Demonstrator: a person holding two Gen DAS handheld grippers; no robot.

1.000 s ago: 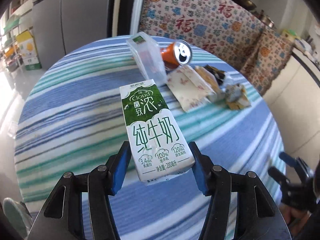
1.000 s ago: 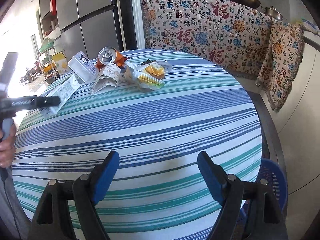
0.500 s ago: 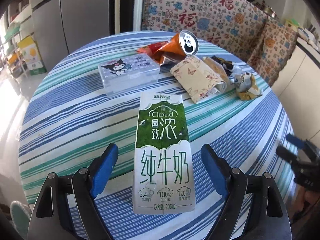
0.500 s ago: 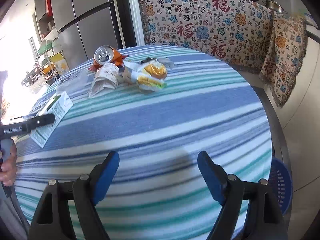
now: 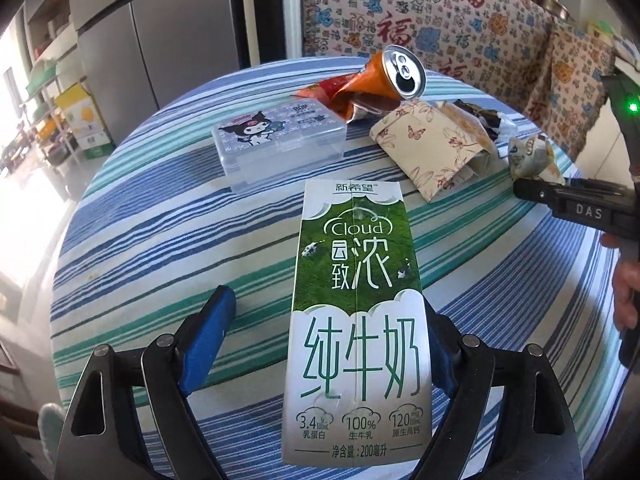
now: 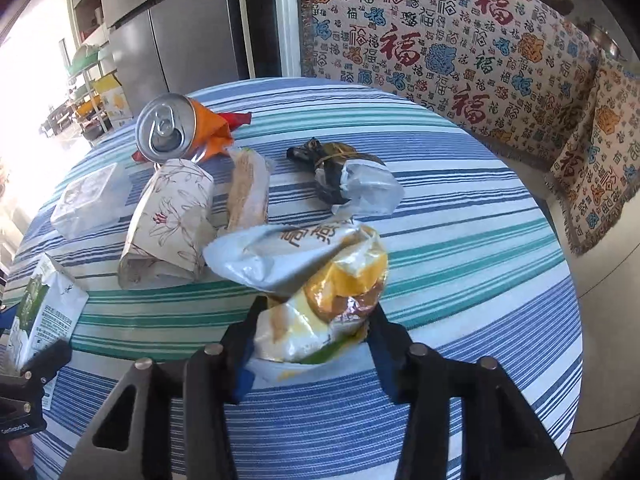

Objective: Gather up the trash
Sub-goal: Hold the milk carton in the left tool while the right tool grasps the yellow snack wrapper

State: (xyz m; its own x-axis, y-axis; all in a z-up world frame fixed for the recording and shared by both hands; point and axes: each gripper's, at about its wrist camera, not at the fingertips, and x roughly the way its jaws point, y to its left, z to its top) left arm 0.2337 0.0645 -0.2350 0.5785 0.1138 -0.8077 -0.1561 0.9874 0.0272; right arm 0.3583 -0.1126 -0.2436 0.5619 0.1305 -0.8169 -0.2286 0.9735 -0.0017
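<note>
Right wrist view: snack wrapper (image 6: 320,280) sits between closing right gripper (image 6: 312,344) jaws.

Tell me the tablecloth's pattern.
Blue, teal and white stripes on the tablecloth, clearest in the right wrist view.

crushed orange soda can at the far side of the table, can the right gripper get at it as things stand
Probably not yet. The right gripper is closing around a crumpled yellow-and-white snack wrapper, and a floral paper pack lies in front of the crushed orange soda can.
</note>
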